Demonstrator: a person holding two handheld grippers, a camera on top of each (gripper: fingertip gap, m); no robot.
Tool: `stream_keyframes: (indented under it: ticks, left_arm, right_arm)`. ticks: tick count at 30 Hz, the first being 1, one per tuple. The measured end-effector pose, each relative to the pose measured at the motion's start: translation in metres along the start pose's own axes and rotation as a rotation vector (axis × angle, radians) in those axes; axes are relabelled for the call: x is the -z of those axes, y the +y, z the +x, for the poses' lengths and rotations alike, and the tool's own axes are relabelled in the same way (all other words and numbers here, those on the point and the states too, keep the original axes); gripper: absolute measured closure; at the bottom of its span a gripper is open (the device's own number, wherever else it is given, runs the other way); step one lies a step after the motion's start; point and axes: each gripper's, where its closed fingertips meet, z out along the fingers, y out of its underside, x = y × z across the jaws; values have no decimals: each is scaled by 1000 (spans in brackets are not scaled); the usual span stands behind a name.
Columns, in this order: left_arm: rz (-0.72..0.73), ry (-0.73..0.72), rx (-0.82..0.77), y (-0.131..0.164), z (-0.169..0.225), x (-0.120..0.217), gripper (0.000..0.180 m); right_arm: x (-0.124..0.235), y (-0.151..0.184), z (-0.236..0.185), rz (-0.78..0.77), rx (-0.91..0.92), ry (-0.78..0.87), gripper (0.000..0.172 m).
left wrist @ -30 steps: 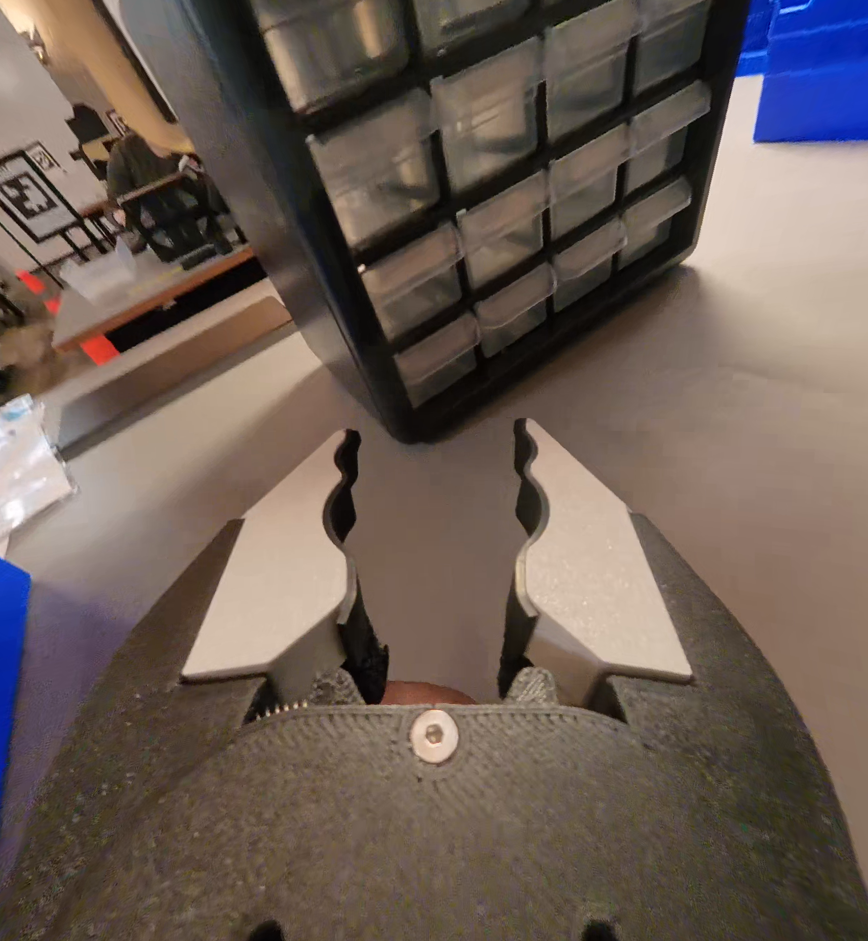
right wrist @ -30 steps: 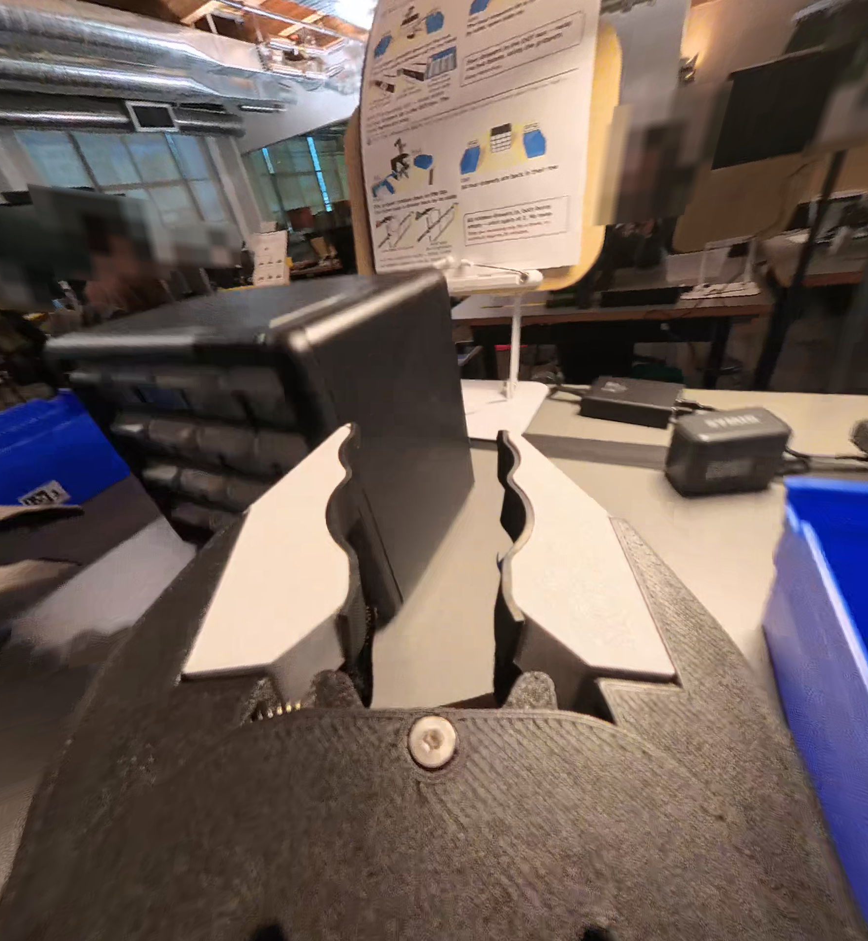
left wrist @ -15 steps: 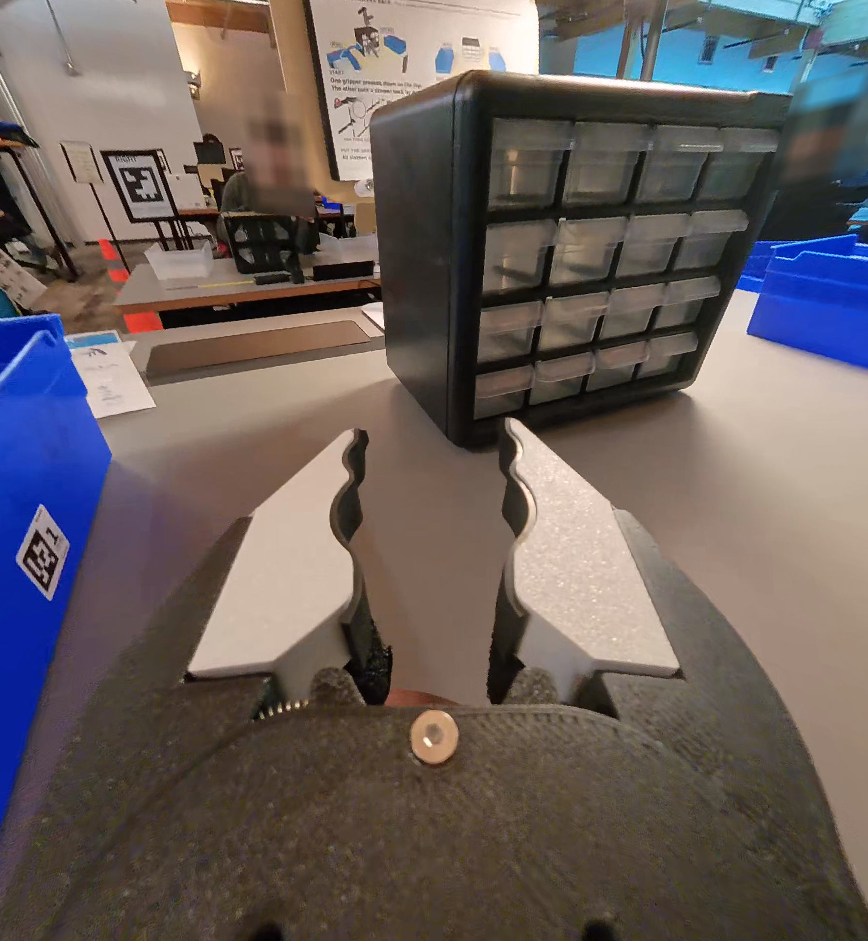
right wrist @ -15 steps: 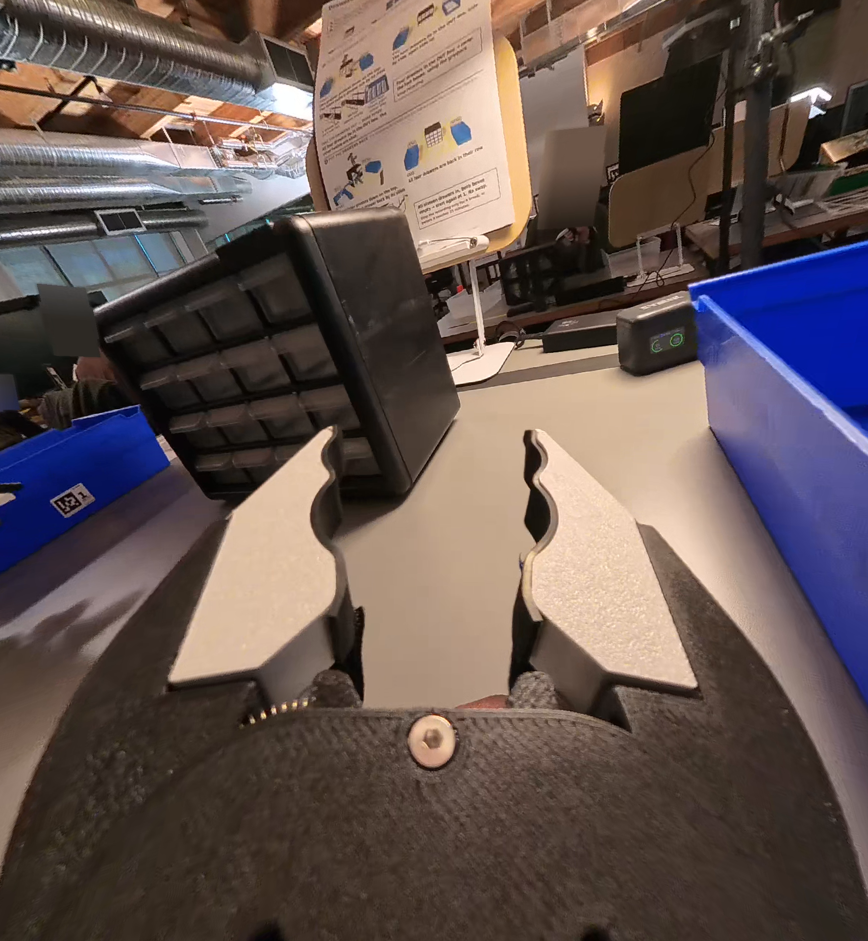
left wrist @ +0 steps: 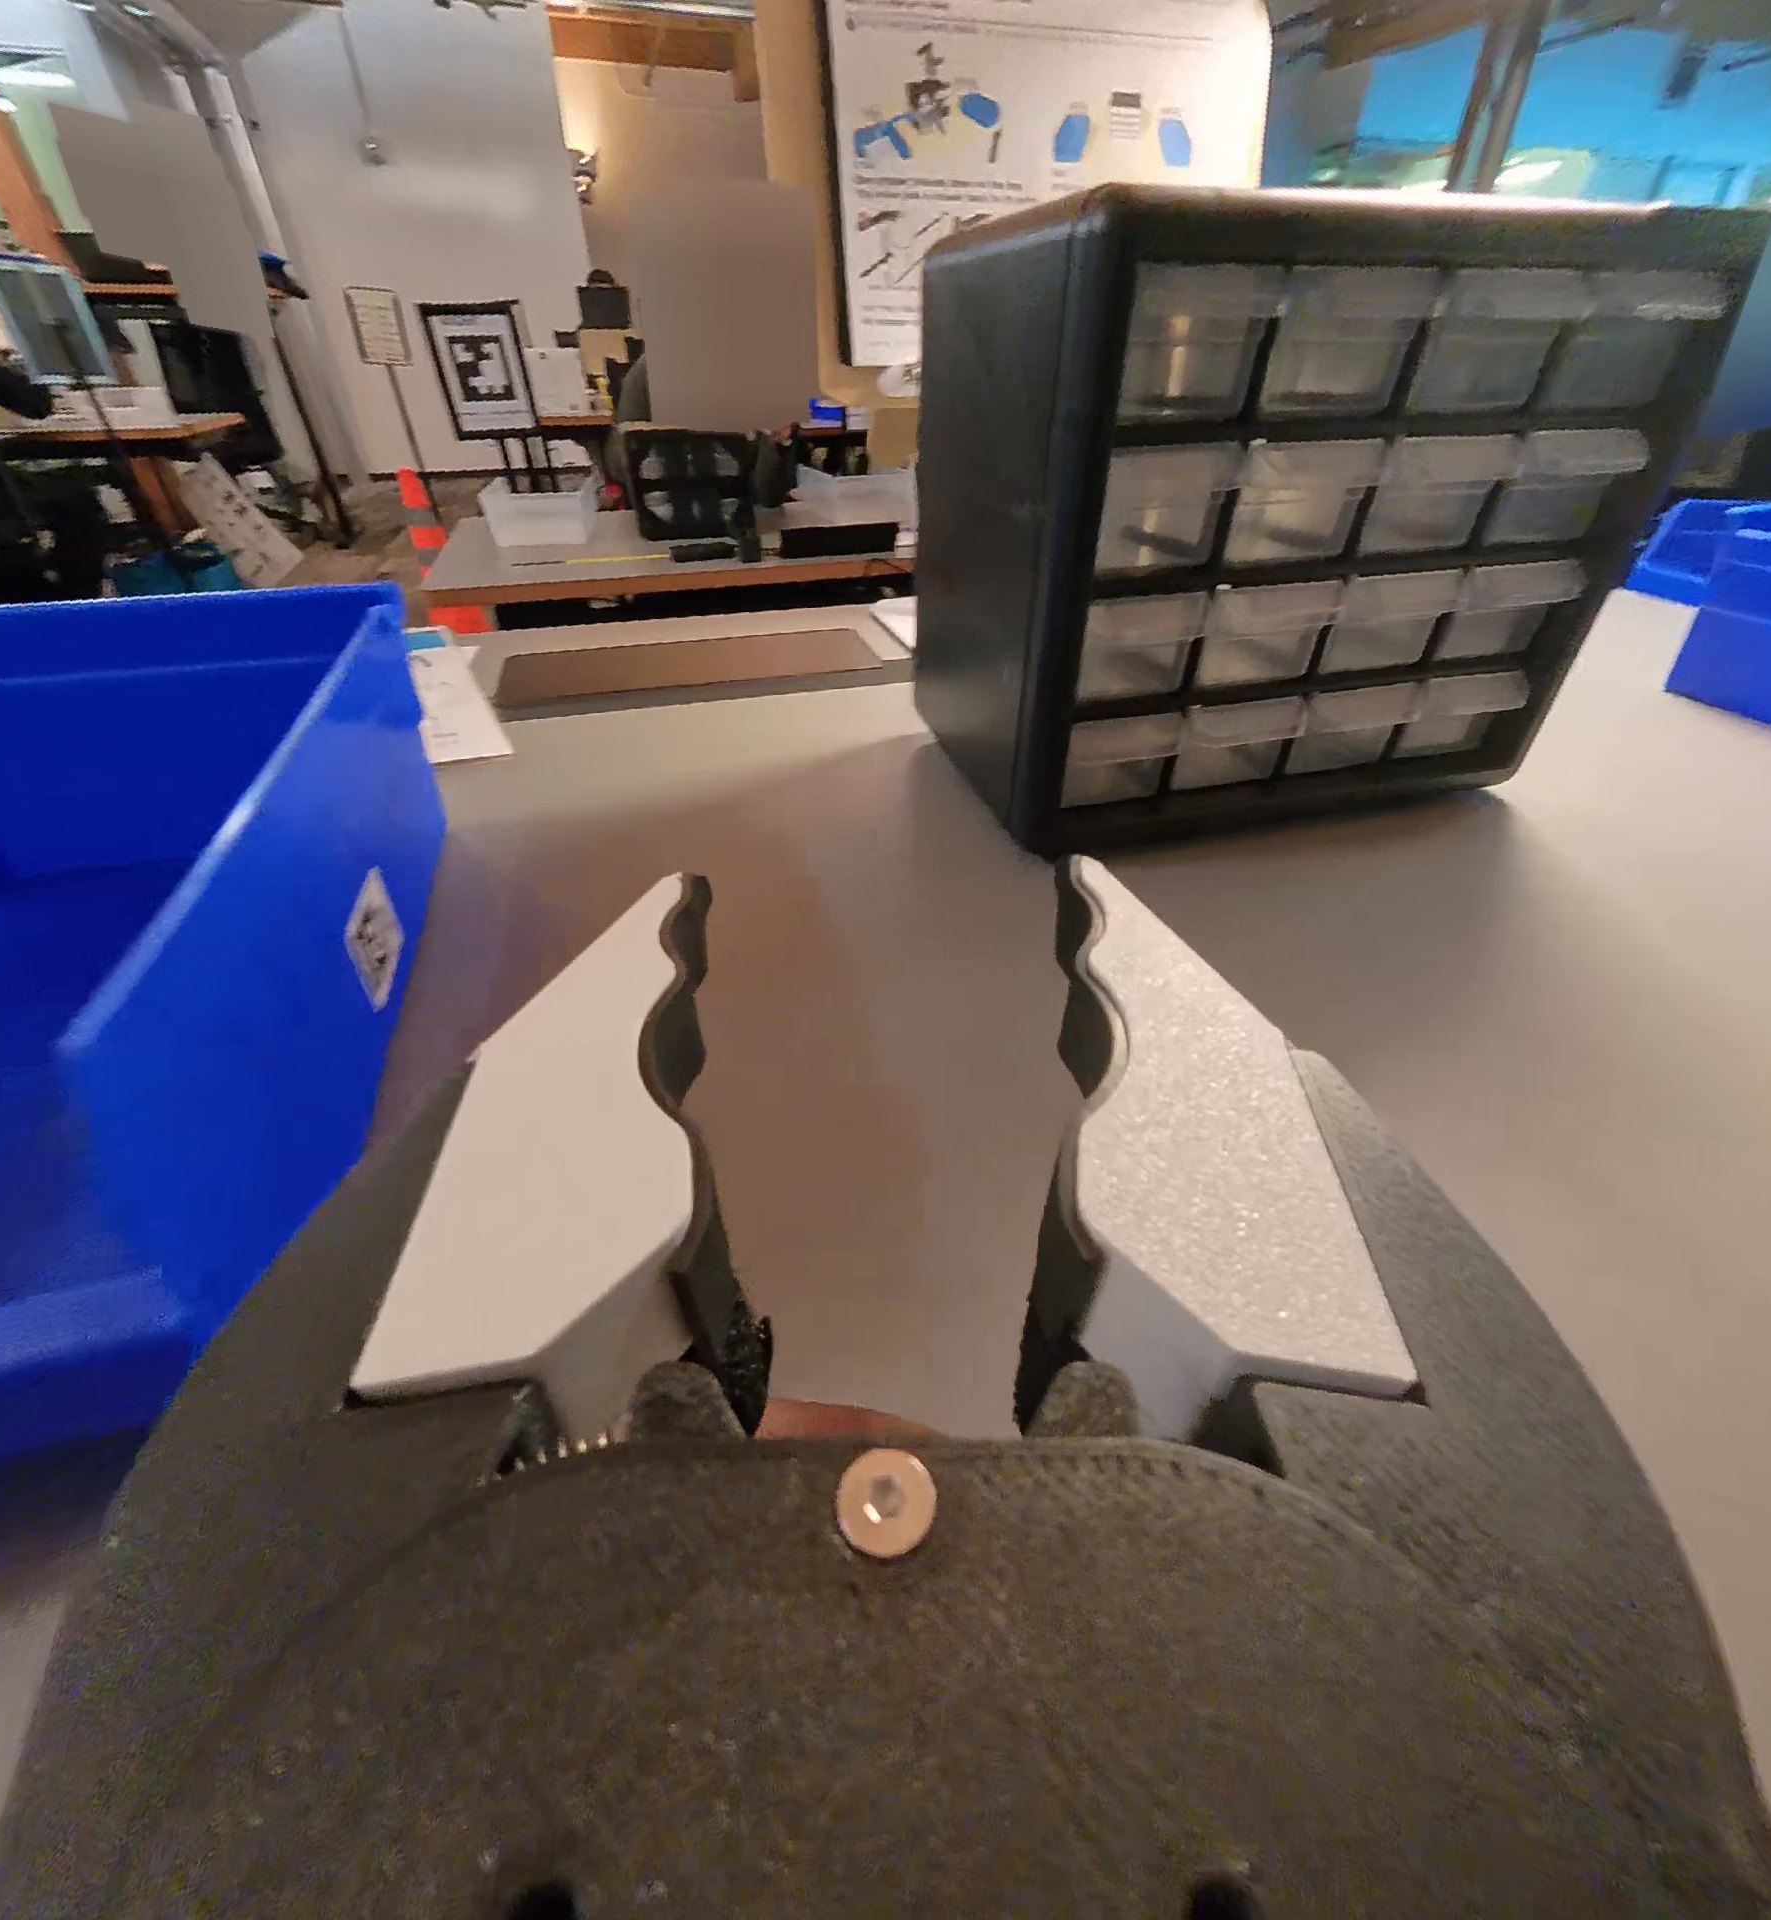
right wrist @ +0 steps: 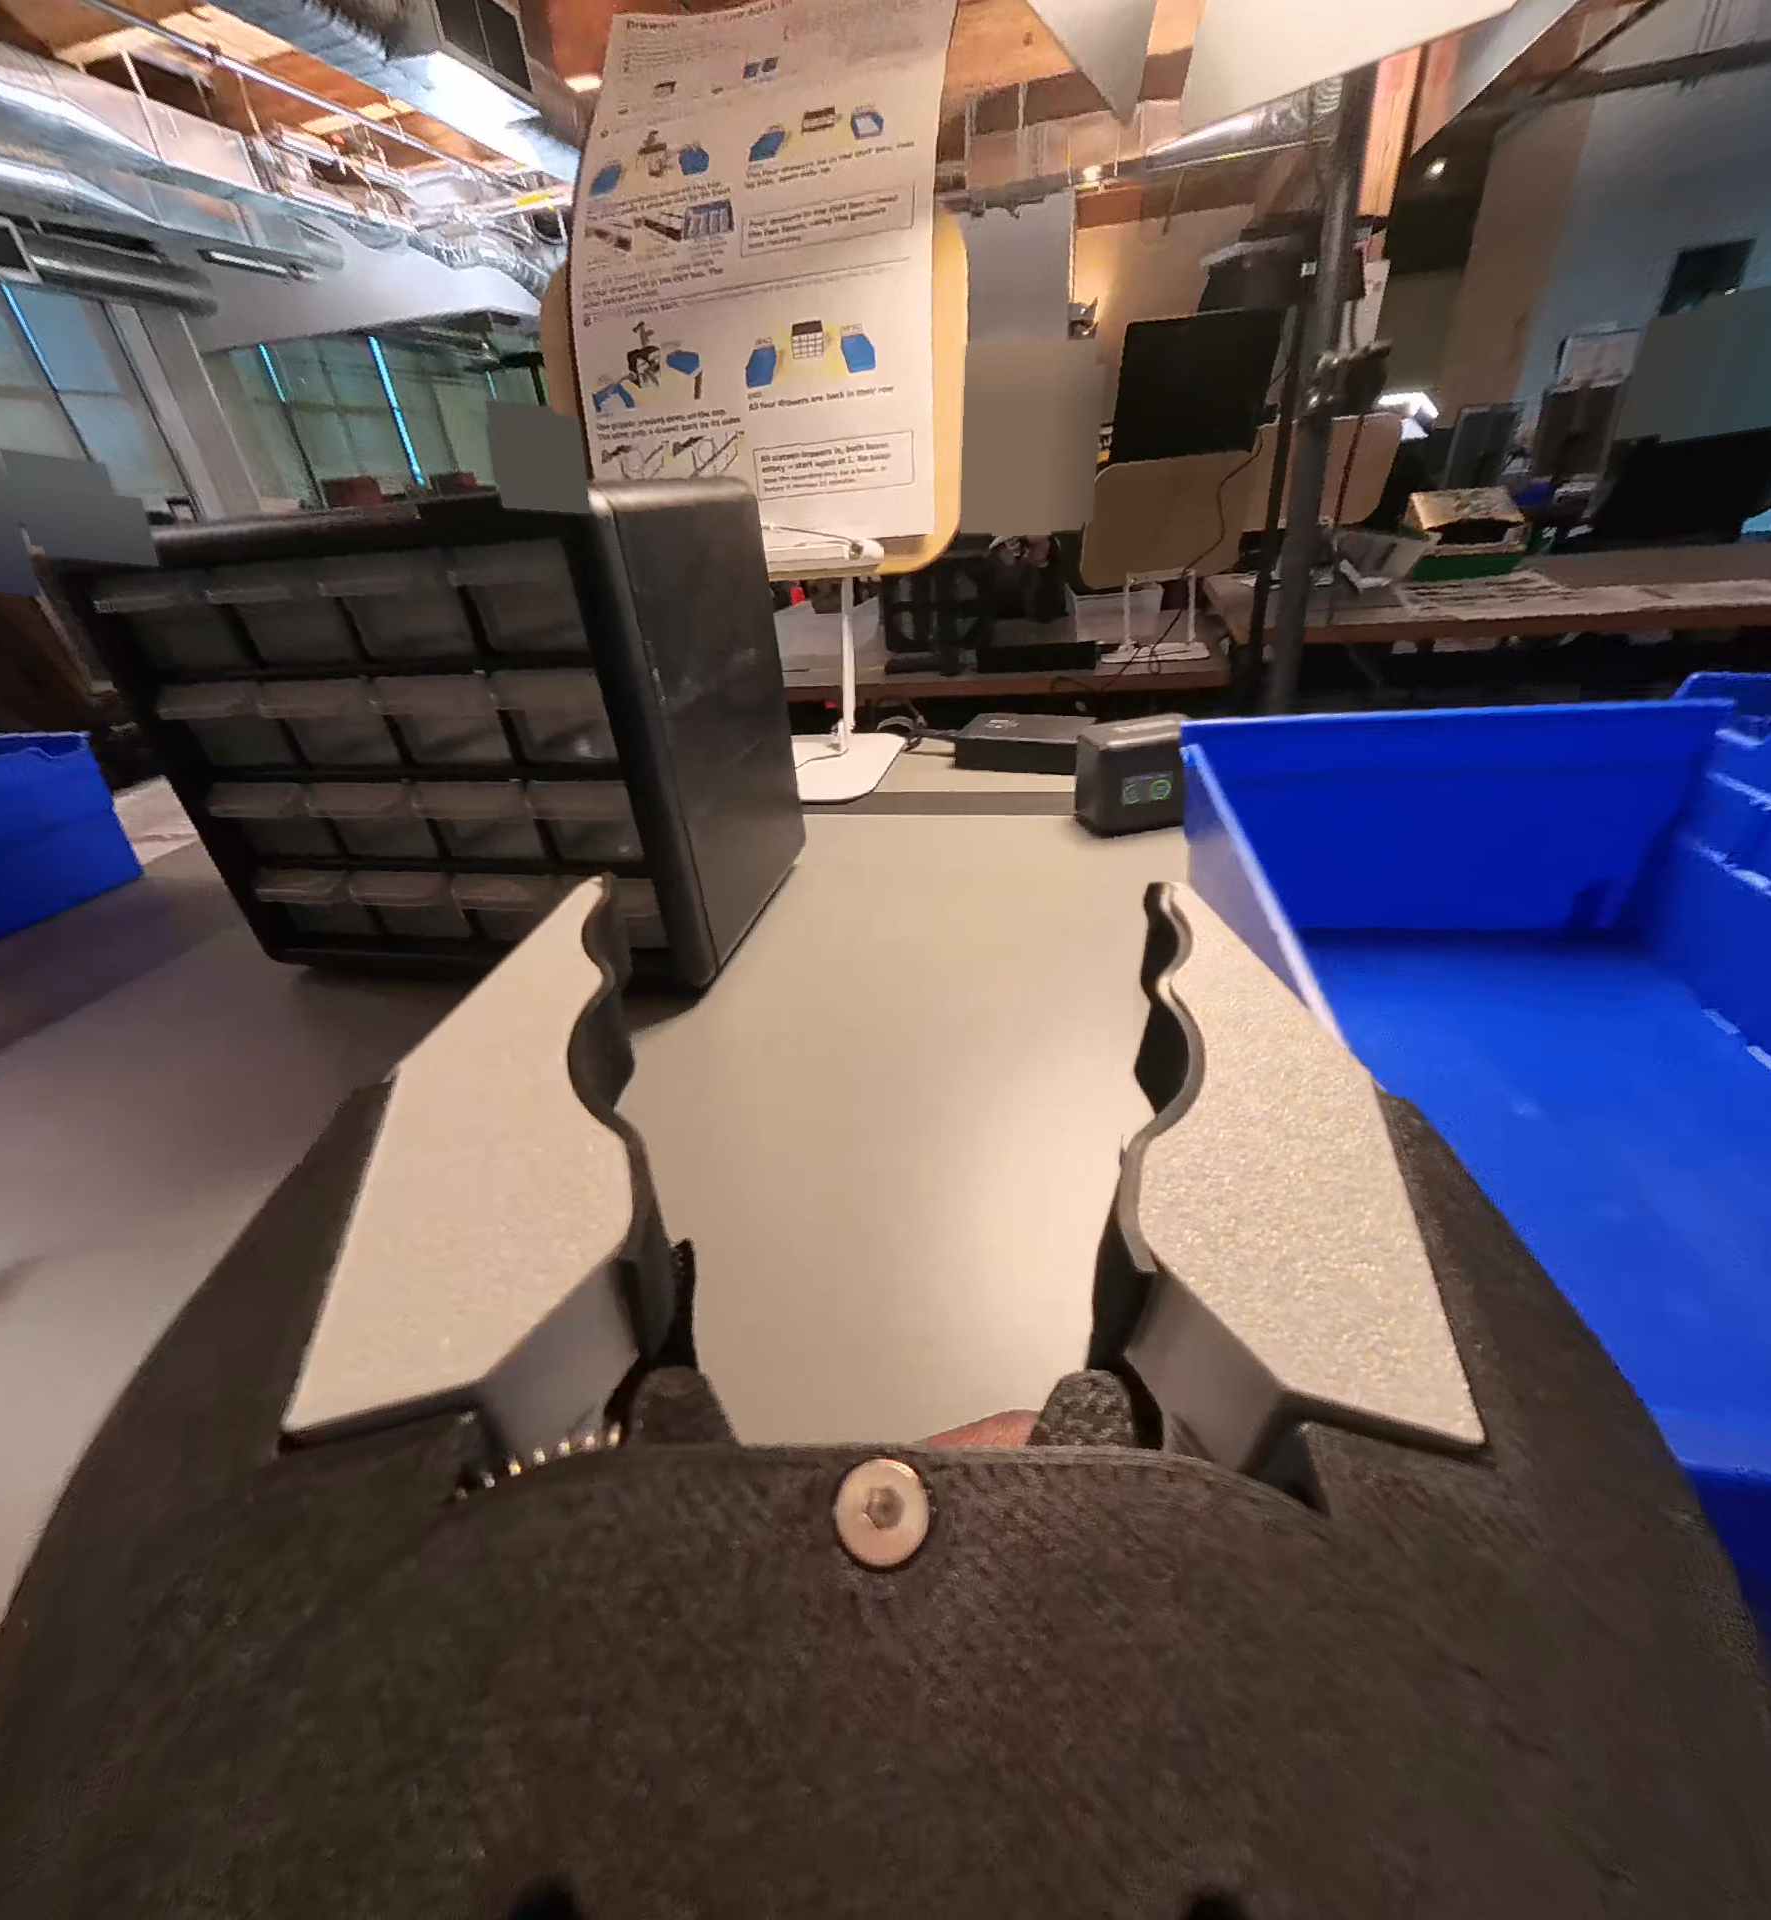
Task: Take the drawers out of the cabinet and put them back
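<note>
Both tongs, left [left wrist: 876,883] and right [right wrist: 876,899], were open and empty. Black plastic cabinet [left wrist: 1307,499] w/ clear drawers [left wrist: 1265,644] all in stood far on grey counter [left wrist: 1483,1039]. Risk: light cabinet could slide or tip if a drawer got yanked unbraced; blue plastic bins [right wrist: 1587,1039] crowded the sides.

2 low wrist views, flanking 1 shared cabinet [left wrist: 1328,499] [right wrist: 465,748]

1. My left gripper [left wrist: 881,883] points forward over the table, level, its two grey fingers [left wrist: 590,1122] spread apart with nothing between the pads.
2. My right gripper [right wrist: 876,894] is held likewise, its jaws spread wider, its fingers [right wrist: 1276,1174] bare, gripping nothing.
</note>
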Motion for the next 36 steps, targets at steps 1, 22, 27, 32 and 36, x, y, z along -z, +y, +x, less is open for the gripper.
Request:
stream_keyframes:
  ticks: [1, 22, 27, 32, 36]
  left_arm:
    - [-14, -24, -13, 0, -5, 6, 110]
    - [-371, -355, -62, 38, -151, 8, 144]
    - [-360, -335, -101, 38, -143, 4, 176]
    - [-347, -302, -92, 38, -129, 16, 177]
    - [-348, -235, -112, 36, -106, 34, 177]
  right_arm:
    - [4, -3, 5, -6, 10, 8, 68]
    - [11, 50, 95, -343, 35, 155, 101]
    - [5, 64, 102, -370, 5, 189, 128]
    - [10, 65, 103, -341, 10, 194, 161]
    - [22, 65, 101, -332, 37, 180, 165]
